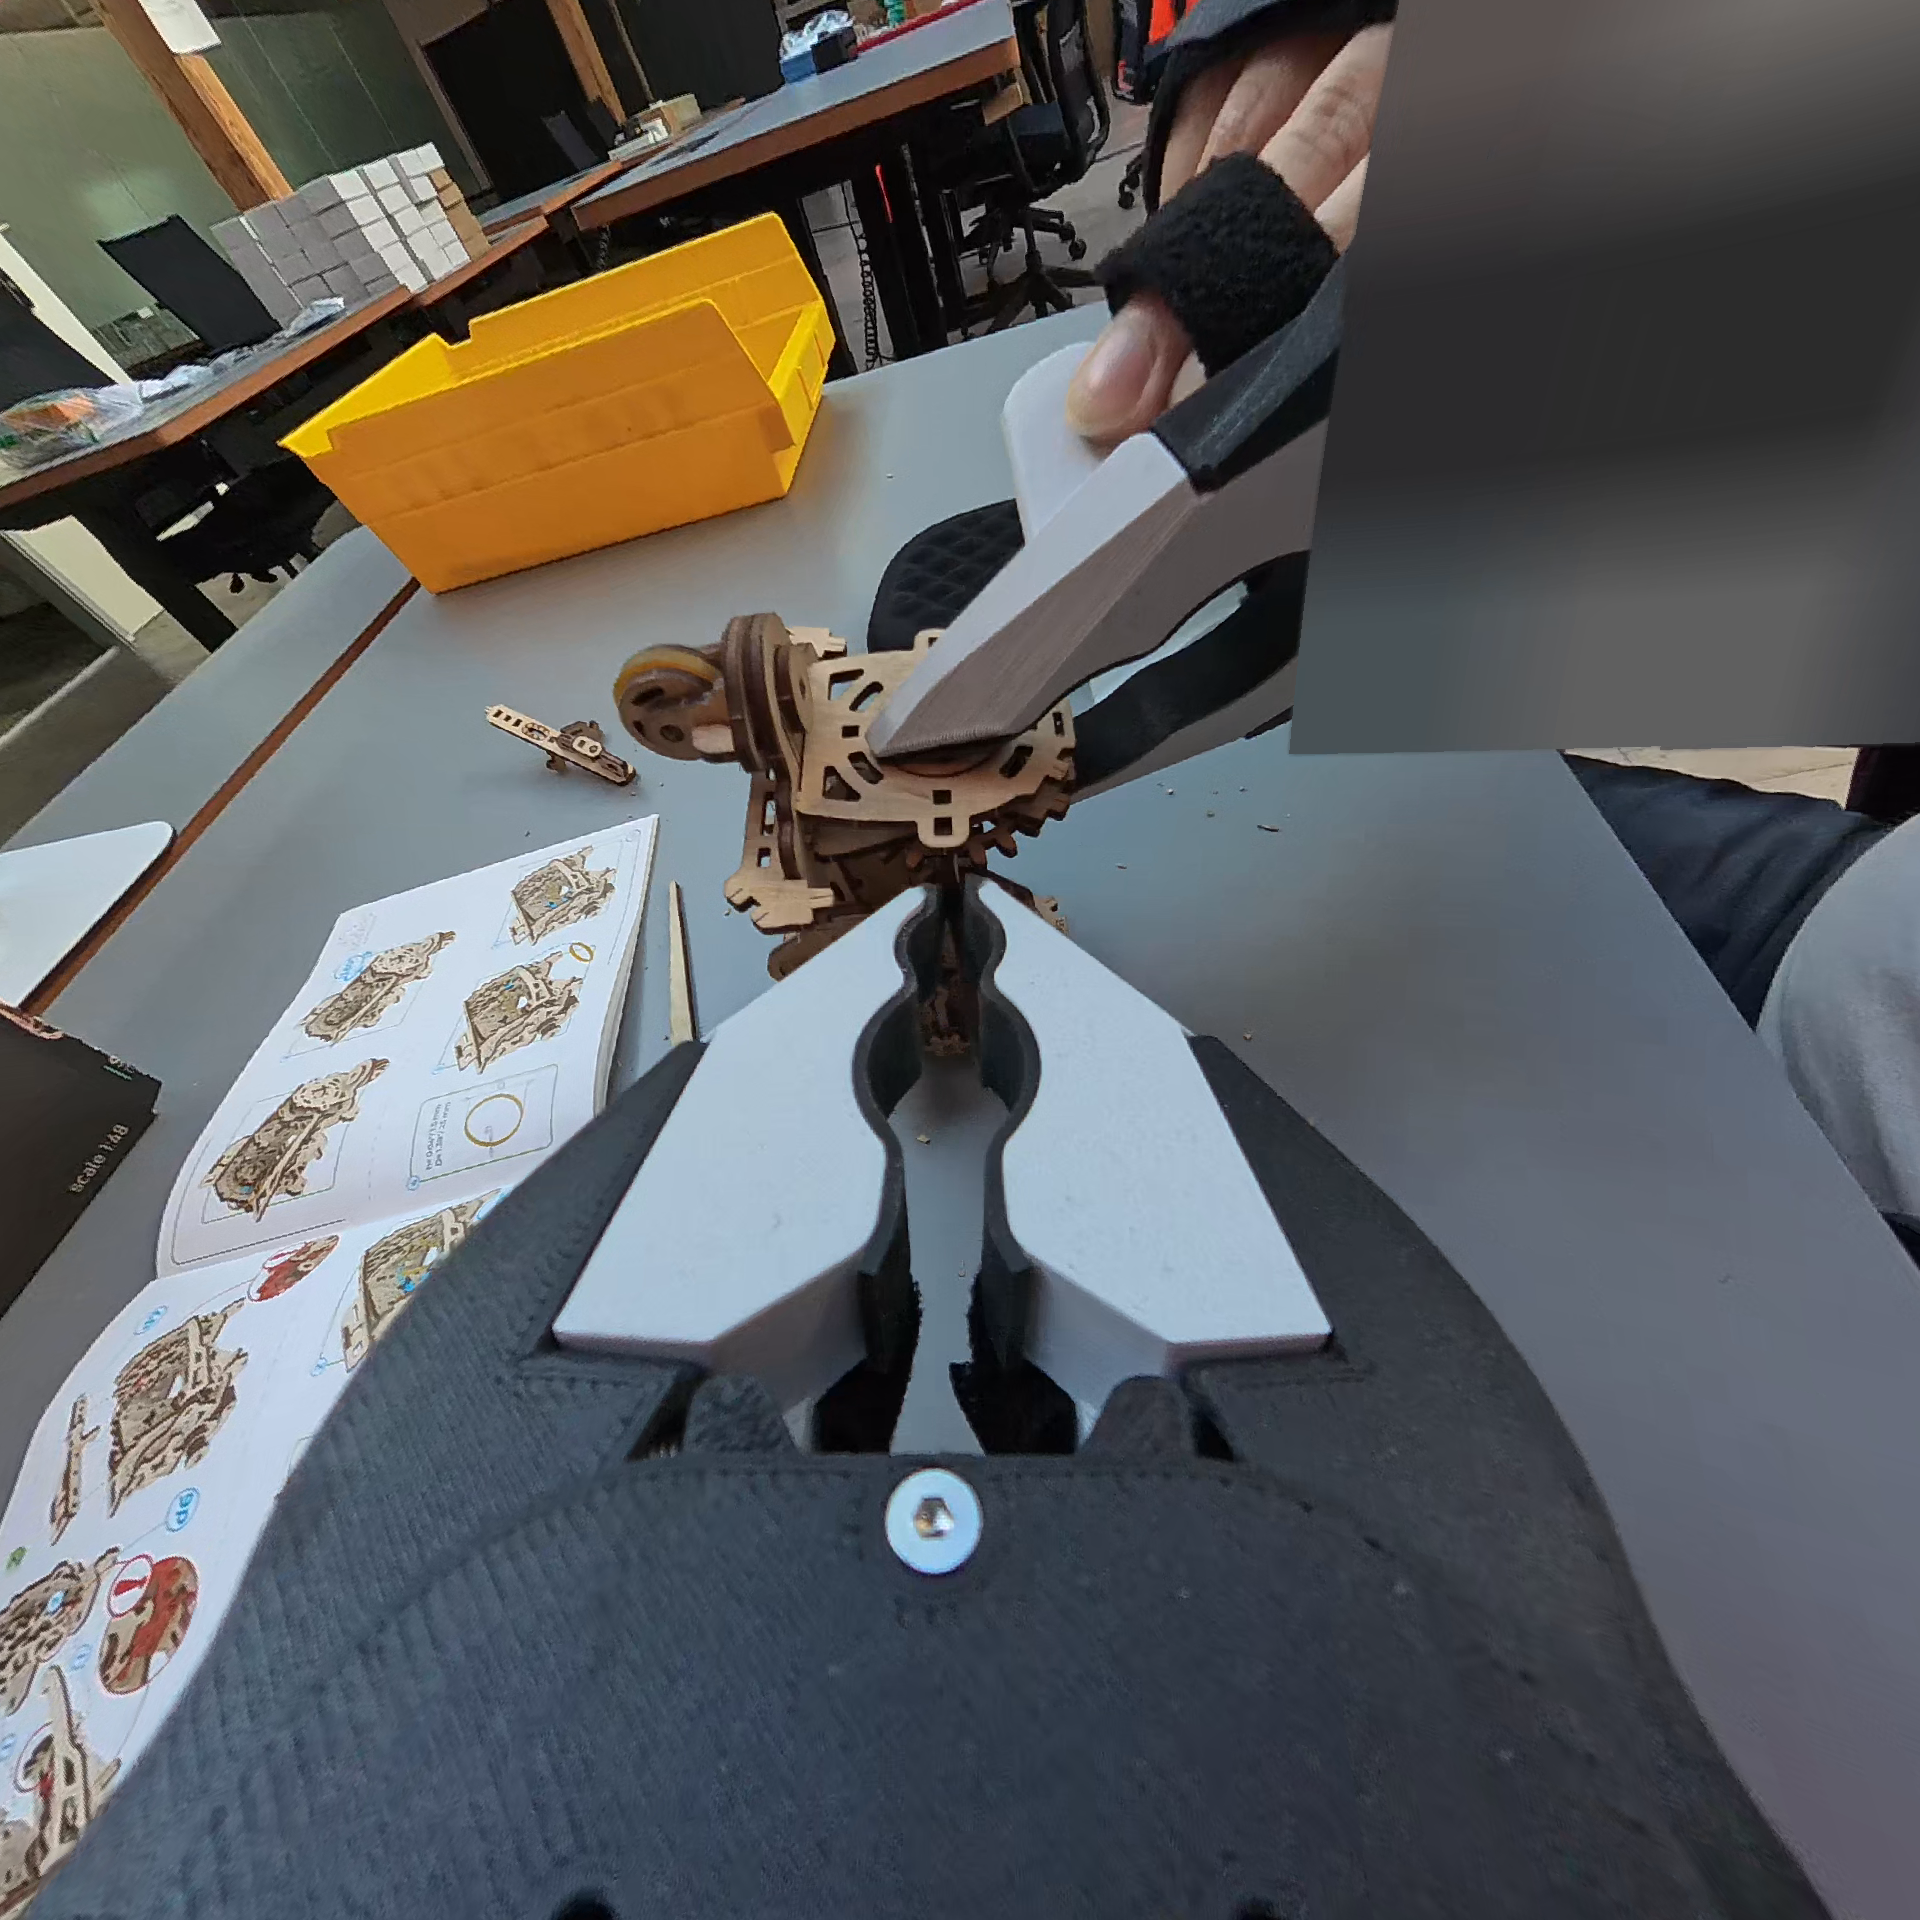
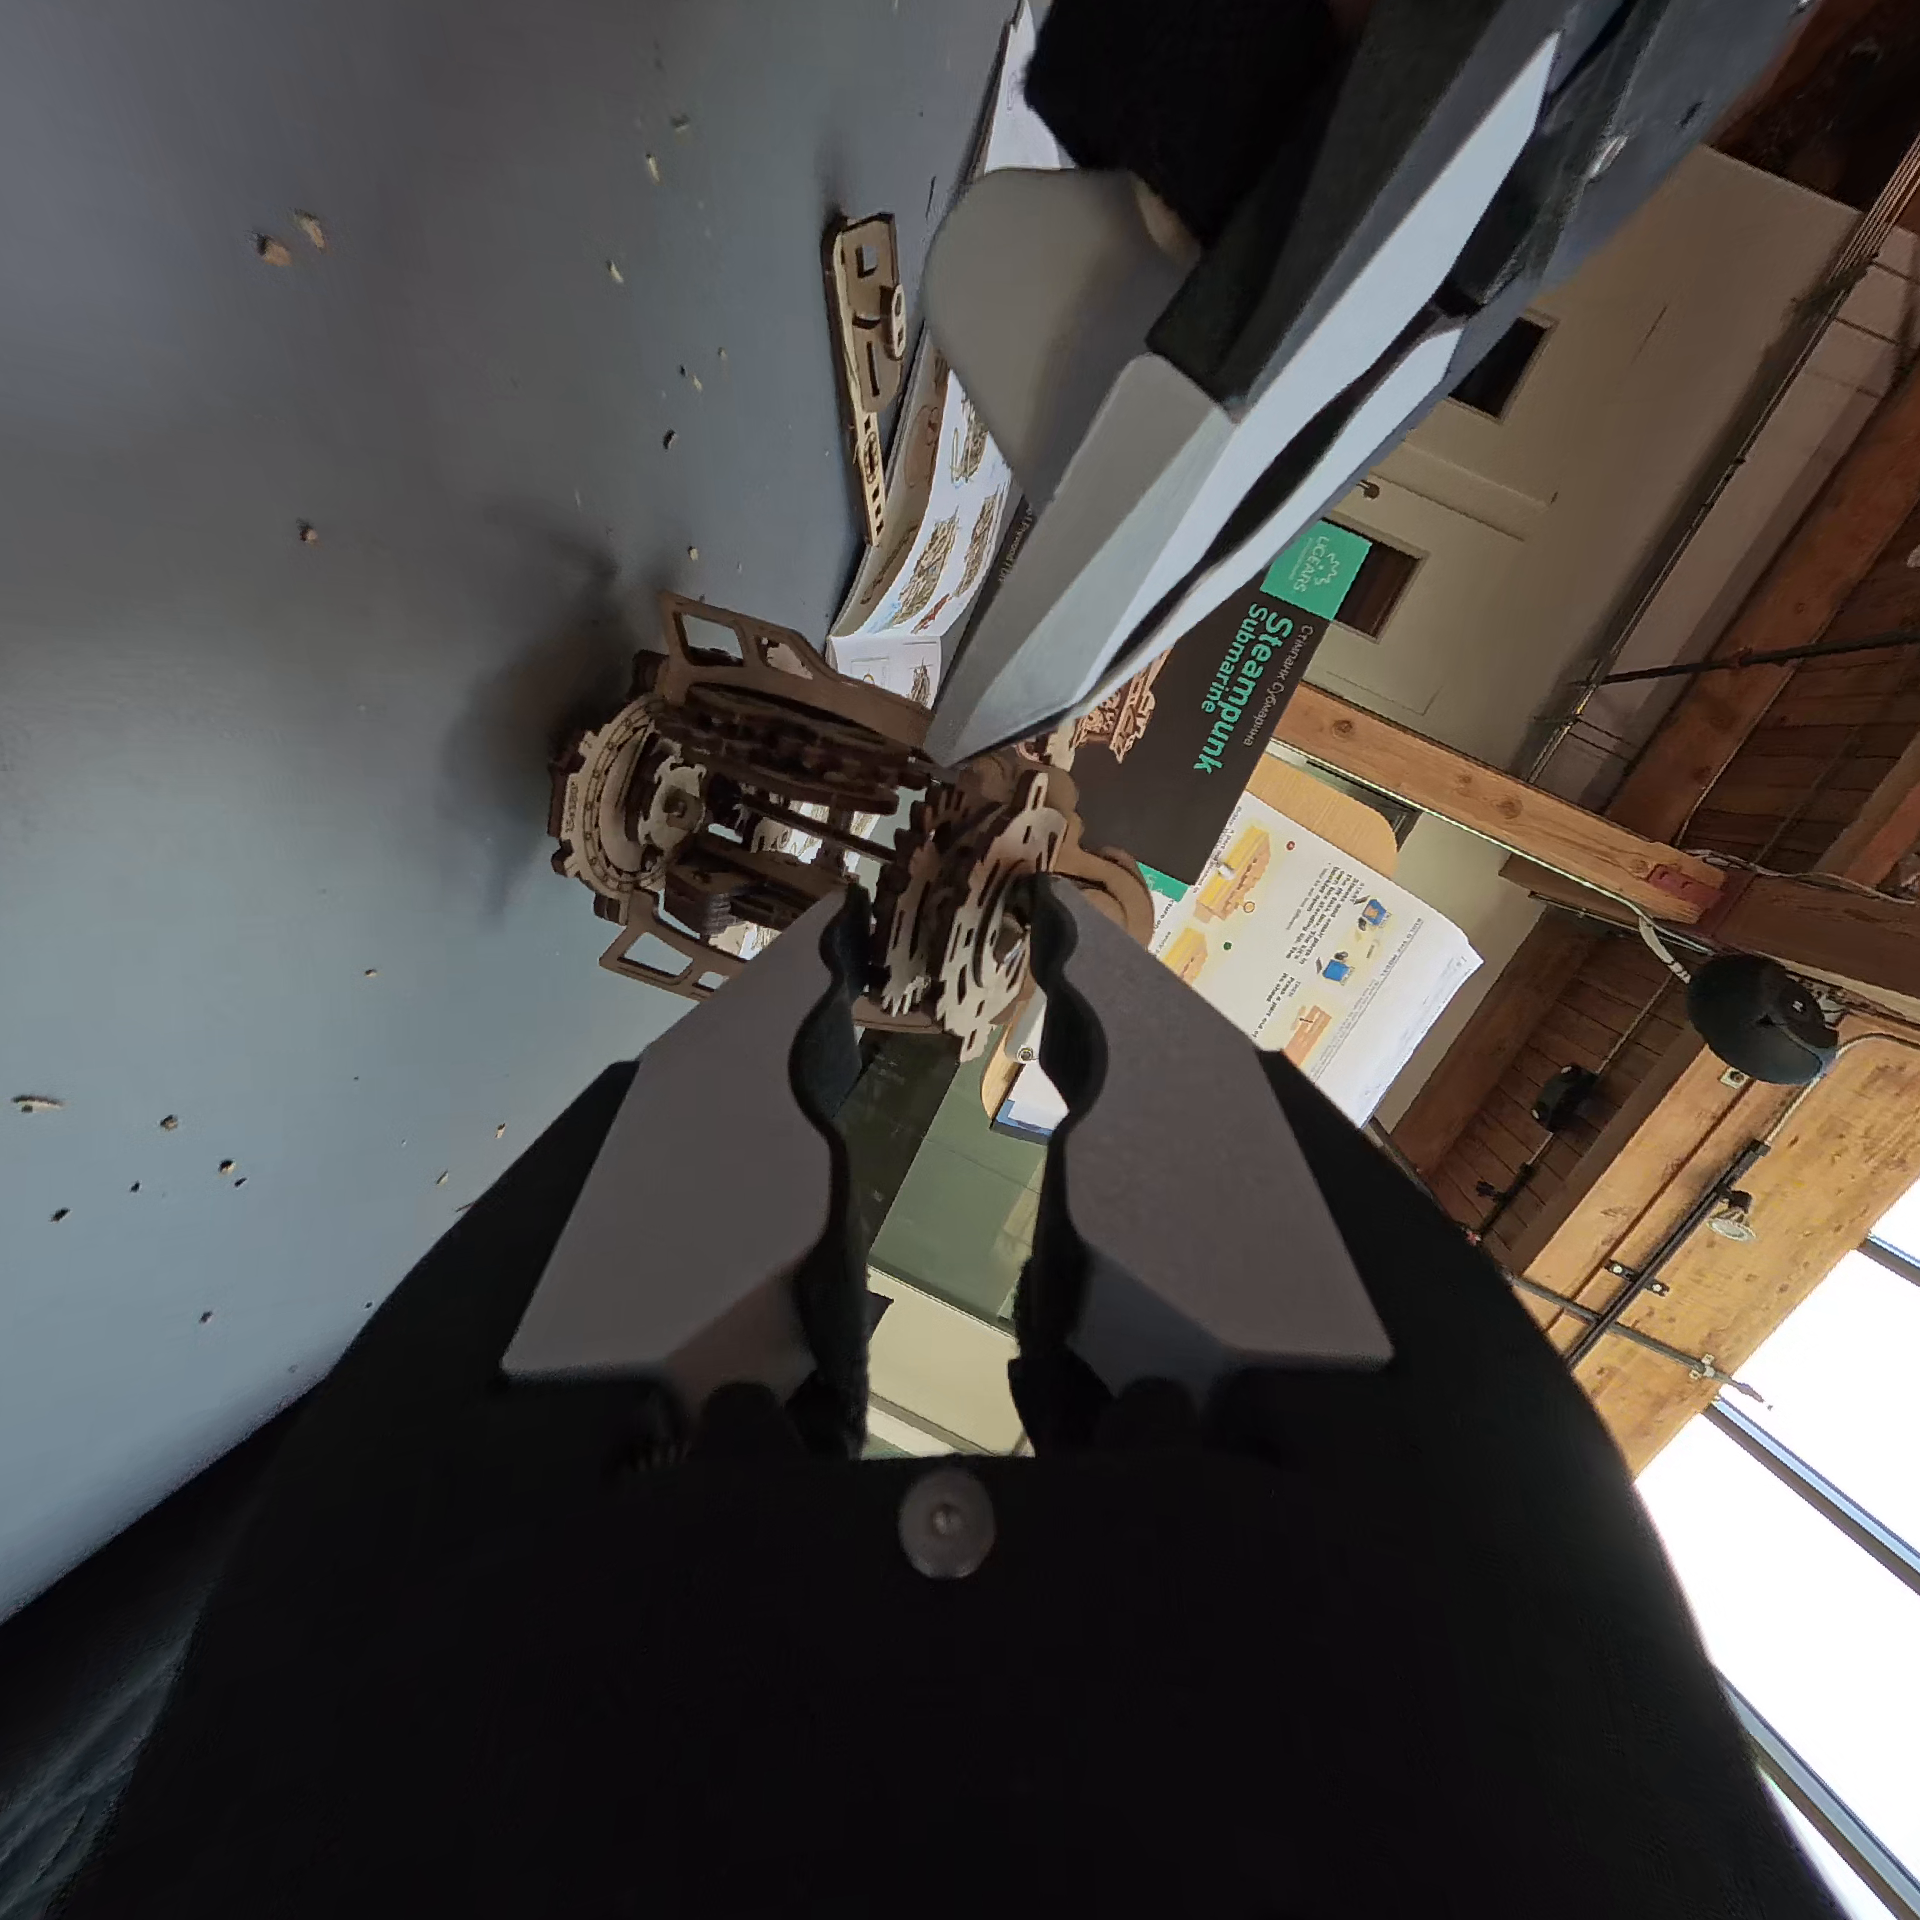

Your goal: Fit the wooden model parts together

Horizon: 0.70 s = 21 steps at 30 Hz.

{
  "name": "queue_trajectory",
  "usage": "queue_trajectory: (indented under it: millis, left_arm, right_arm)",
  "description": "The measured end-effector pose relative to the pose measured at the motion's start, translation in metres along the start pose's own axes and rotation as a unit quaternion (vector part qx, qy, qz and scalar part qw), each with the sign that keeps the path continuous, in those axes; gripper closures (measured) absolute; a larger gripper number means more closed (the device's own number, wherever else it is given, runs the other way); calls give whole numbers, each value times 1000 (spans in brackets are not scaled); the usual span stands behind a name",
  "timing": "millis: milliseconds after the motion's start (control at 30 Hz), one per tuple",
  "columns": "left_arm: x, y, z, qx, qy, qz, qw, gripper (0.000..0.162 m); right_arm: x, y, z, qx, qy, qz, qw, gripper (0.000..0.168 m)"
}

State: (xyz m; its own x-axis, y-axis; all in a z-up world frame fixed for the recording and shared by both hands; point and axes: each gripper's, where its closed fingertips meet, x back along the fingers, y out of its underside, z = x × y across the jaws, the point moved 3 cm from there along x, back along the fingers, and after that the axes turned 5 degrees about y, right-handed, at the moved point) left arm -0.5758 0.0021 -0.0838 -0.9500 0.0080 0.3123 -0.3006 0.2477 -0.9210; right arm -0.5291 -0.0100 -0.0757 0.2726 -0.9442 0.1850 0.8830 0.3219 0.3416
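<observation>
Model [image 1: 894,769] is sitting just ahead of the left fingers [image 1: 769,1122] (tips pinching its base); booklet [image 1: 416,1049] lying left, bin [image 1: 582,416] beyond.

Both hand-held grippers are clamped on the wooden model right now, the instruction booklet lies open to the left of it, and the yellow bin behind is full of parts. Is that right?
Not quite: the yellow bin looks empty in the left wrist view; no parts show inside. The rest stands: the left hand-held gripper and right hand-held gripper are both shut on the wooden model, and the instruction booklet lies open to its left.
</observation>
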Motion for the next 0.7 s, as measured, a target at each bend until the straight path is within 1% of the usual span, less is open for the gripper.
queue_trajectory:
  millis: [67,267,433,700]
  left_arm:
    - [1,-3,0,0,-3,10,1000,162]
    - [-1,-1,-3,-6,-15,1,1000,161]
    - [-1,2,-4,4,-9,2,1000,161]
    - [-4,5,-2,-14,-9,-7,1000,161]
  right_arm:
    - [0,-1,0,-7,0,1,1000,138]
    - [0,-1,-1,-2,-1,1,1000,138]
    - [0,1,-1,-9,-4,-1,1000,138]
    - [-1,2,-2,-1,0,-4,1000,138]
